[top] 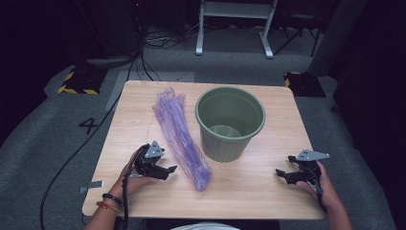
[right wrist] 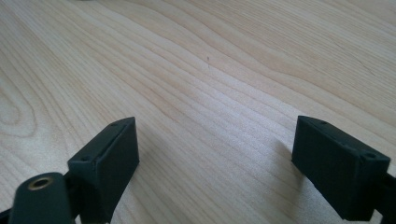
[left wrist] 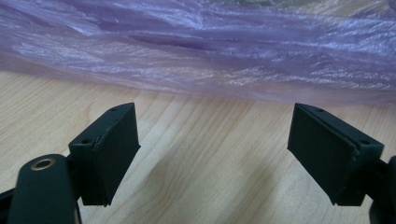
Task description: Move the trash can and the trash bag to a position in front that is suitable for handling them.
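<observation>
Fingers [left wrist: 112, 154] of left gripper [top: 168, 169] spread wide, nothing held; right gripper [top: 282, 173] same, over bare wood. Purple plastic bag [top: 181, 136] lies bunched lengthwise on table [top: 268, 191], just beside left gripper, w/ green bin [top: 230, 122] on its other side. Prob. very light, soft, slippery film; pinch a thick gathered fold near the close end. No brands or labels readable; "4" [top: 88, 125] on floor.

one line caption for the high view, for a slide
Open left gripper faces a folded purple plastic bag beside a green bin; right gripper rests open on the table.
</observation>
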A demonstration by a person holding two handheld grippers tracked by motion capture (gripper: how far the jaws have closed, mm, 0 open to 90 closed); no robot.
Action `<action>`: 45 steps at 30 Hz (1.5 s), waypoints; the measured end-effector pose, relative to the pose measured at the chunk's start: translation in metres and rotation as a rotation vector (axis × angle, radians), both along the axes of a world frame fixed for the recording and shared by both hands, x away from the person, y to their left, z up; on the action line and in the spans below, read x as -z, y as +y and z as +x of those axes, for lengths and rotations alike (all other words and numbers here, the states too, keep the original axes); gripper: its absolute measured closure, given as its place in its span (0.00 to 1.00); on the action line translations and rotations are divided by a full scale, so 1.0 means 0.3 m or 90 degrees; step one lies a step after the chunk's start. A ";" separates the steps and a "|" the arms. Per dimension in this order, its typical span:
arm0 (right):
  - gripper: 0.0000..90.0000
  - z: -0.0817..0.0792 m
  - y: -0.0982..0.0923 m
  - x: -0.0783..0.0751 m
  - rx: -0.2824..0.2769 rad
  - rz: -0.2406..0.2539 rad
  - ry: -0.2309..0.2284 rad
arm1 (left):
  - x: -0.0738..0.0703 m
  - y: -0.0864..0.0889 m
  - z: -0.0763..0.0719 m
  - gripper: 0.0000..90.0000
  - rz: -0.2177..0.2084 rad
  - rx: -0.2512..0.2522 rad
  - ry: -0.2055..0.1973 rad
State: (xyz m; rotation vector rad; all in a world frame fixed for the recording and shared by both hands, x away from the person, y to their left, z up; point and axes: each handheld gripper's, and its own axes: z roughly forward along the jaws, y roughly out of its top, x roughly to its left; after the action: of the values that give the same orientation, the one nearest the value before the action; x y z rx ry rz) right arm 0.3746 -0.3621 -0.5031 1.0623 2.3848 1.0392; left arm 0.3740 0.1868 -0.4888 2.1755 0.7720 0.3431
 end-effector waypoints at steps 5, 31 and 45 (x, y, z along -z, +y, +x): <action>0.16 0.000 0.000 0.000 0.000 0.000 0.000 | -0.016 -0.004 0.017 0.18 -0.014 -0.003 -0.004; 0.16 0.000 0.000 0.000 0.000 0.000 0.000 | -0.062 -0.080 0.165 0.17 -0.046 -0.055 -0.045; 0.16 -0.001 0.000 0.000 0.000 0.000 -0.001 | 0.014 -0.106 0.181 0.18 -0.009 -0.072 -0.010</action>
State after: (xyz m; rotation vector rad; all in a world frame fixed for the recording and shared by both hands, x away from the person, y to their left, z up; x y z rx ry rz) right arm 0.3744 -0.3620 -0.5031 1.0610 2.3832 1.0396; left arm 0.4283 0.1550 -0.4931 2.1189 0.8876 0.4106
